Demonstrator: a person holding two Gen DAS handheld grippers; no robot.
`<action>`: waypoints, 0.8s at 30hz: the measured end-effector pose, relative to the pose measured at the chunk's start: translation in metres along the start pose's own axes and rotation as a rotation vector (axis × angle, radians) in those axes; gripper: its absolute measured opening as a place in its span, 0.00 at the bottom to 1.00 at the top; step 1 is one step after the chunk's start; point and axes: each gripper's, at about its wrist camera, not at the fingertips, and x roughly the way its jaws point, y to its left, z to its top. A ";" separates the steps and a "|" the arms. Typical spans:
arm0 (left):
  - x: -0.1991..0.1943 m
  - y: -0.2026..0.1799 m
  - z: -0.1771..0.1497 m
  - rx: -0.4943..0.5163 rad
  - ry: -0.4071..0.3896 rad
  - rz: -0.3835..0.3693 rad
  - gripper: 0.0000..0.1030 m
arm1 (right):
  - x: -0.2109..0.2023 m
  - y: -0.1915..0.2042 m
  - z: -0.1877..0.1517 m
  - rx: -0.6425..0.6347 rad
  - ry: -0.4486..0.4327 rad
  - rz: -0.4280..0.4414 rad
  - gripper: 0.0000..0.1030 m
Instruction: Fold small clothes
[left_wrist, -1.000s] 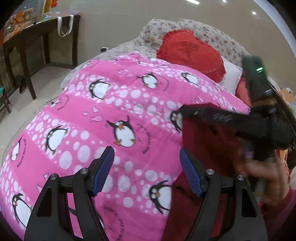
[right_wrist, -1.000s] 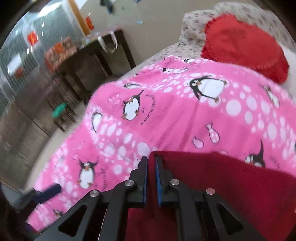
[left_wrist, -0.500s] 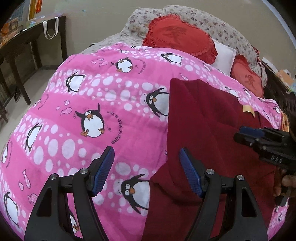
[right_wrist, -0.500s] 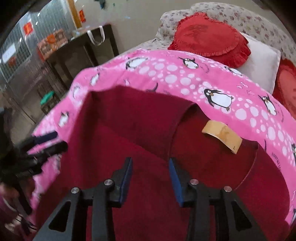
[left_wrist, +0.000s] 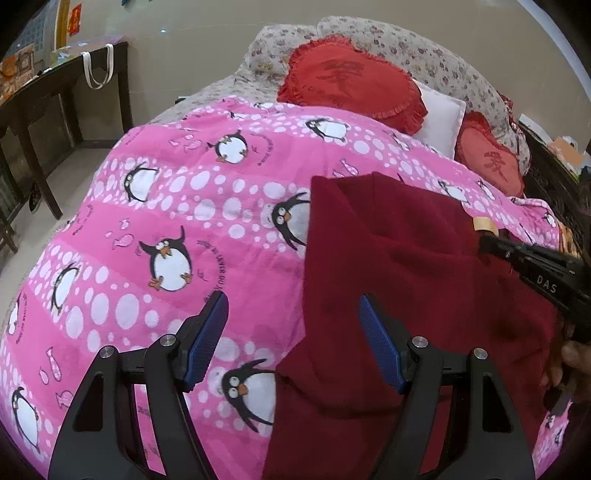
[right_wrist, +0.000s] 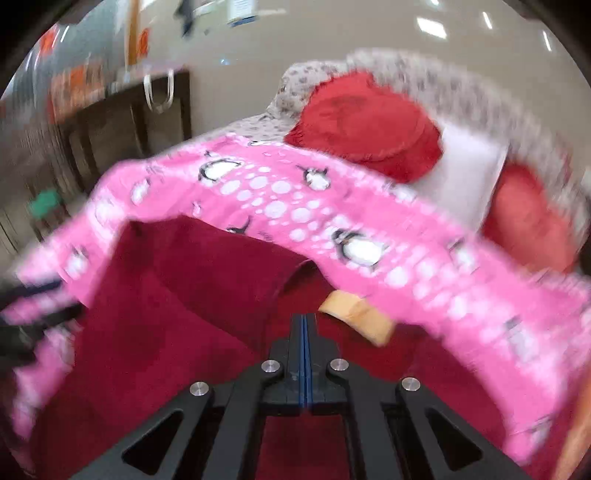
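Note:
A dark red garment (left_wrist: 399, 266) lies folded lengthwise on the pink penguin blanket (left_wrist: 192, 206), with a tan label (right_wrist: 356, 314) at its neck. My left gripper (left_wrist: 291, 332) is open and empty above the garment's left edge. My right gripper (right_wrist: 304, 321) has its jaws pressed together over the garment (right_wrist: 155, 332), just short of the label; nothing shows between them. It also shows in the left wrist view (left_wrist: 532, 266) at the right edge. The right wrist view is blurred.
Red heart cushions (left_wrist: 351, 85) and a white pillow (left_wrist: 439, 118) lie at the head of the bed. A dark table (left_wrist: 44, 103) with a white bag stands at the left, past the bed's edge, with floor below.
My right gripper let go of the red fold it had carried across, opened, then shut again near the neck label. The garment now lies flat. My left gripper stayed open.

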 end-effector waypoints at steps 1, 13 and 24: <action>0.000 -0.002 0.000 -0.001 -0.002 -0.007 0.71 | 0.003 -0.005 -0.001 0.053 0.027 0.051 0.00; 0.051 -0.025 -0.005 0.070 0.117 0.038 0.72 | -0.045 -0.076 -0.085 0.279 0.039 -0.074 0.02; 0.027 -0.039 -0.011 0.058 0.098 0.039 0.73 | -0.084 -0.115 -0.101 0.472 -0.048 -0.095 0.03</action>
